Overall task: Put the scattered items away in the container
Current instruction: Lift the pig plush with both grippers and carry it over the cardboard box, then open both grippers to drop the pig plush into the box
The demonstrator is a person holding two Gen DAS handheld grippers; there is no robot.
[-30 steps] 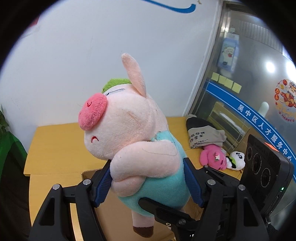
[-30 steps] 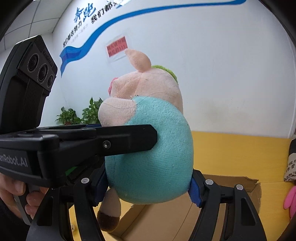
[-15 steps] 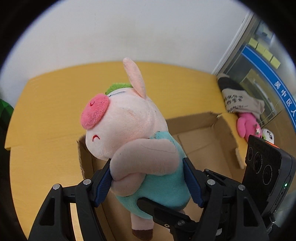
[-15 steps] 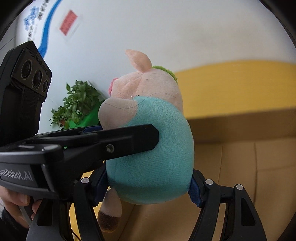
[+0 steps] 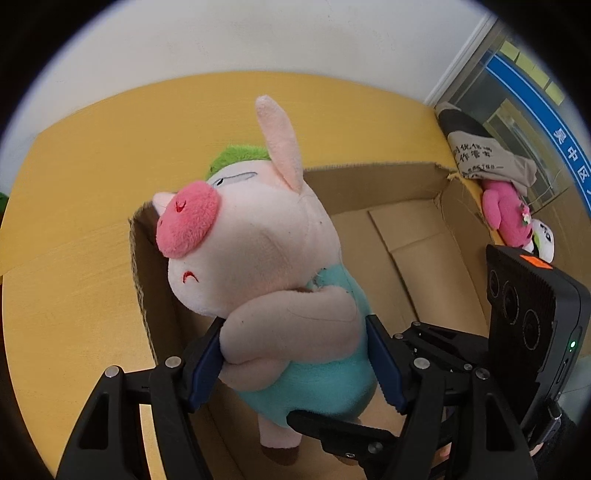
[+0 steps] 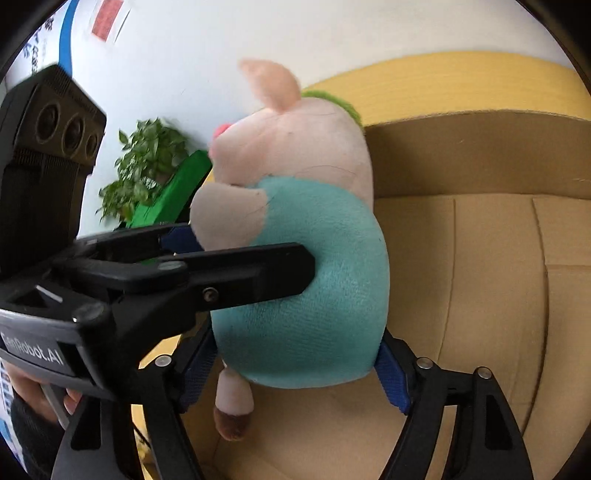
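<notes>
Spanning view: yellow tabletop (image 5: 74,295), white wall (image 5: 221,33).

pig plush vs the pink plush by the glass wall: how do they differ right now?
The pig plush is held in the air over the cardboard box, clamped by both the left gripper and the right gripper; the pink plush lies outside the box, untouched. The pig plush is pale pink with a teal body; the pink plush is hot pink. Both are soft toys.

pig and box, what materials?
Pig: soft plush, short matte pile, looks stuffed; fuzzy nap, and the body bulges between the left gripper and right gripper. Box: brown corrugated cardboard, matte; fluted cut edge, creased flaps.
</notes>
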